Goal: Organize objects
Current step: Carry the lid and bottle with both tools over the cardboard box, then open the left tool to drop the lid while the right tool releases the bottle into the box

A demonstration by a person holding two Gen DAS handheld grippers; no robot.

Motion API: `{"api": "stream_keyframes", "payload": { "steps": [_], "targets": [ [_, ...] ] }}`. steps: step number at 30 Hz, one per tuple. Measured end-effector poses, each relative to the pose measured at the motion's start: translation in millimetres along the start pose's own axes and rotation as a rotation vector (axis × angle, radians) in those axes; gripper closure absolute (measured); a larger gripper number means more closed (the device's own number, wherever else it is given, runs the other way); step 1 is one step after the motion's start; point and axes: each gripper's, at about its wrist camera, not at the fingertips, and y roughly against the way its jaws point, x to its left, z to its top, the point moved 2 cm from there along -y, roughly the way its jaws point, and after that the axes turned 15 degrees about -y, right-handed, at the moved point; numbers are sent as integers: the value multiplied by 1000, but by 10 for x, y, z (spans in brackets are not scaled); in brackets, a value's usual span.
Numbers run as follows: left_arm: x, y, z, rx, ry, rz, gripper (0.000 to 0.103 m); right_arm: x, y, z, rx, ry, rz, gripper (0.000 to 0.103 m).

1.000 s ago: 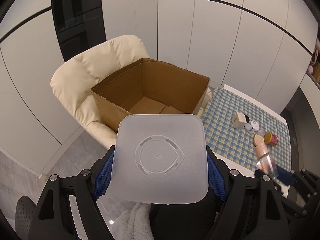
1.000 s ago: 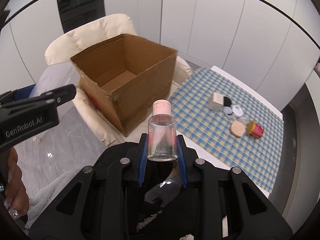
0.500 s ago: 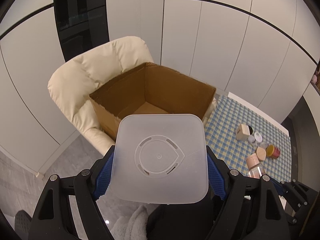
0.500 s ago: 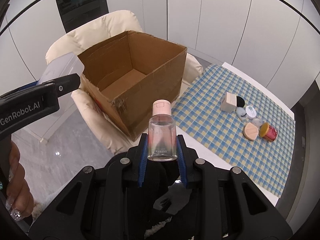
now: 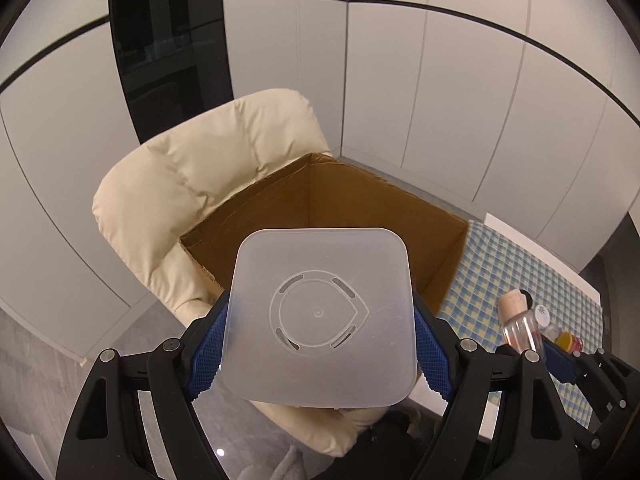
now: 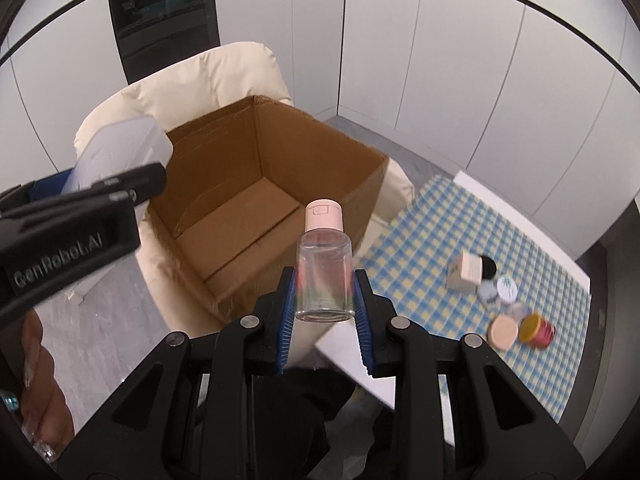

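1. Both hands are carrying their loads closer to the cardboard box (image 6: 256, 216), which is now looming larger than 1 second ago and filling the middle of both views.
2. The left gripper (image 5: 320, 344) is clamping a frosted plastic container (image 5: 320, 316), hovering in front of the box's near rim at 6 o'clock.
3. The right gripper (image 6: 324, 300) is clenching a clear bottle (image 6: 324, 276) with a pink cap, upright, short of the box's near corner.
4. That is suggesting both drops are coming next; the box is looking empty.
5. The box is sitting on a cream armchair (image 5: 192, 184).
6. At 3 o'clock, a checked cloth (image 6: 416, 248) is holding a huddle of small jars (image 6: 504, 312), still to be sorted.
7. White wall panels (image 5: 460, 100) are ringing the room.
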Motion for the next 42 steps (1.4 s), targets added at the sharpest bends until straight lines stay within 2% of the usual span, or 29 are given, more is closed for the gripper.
{"api": "stream_keyframes", "payload": {
  "steps": [9,13,24,37,40,41,42],
  "targets": [
    [132,-426,249,37,30,57,21,316,-486,378,-1,53,9,75],
    [195,-585,288,55,38,64,21,406,-720,485,25,65,20,75],
    [301,-1069,267,118,61,59,21,515,-1353,458,130,75,11,75],
    [301,-1137,230,123,50,46,21,482,-1478,407,154,75,2,75],
    [287,-1094,237,103,43,36,21,464,-1455,422,139,56,17,74],
    [277,-1066,238,83,40,20,20,444,-1426,437,124,38,26,74],
    [262,-1017,240,53,32,-13,19,402,-1396,451,111,10,28,59]
  ]
}}
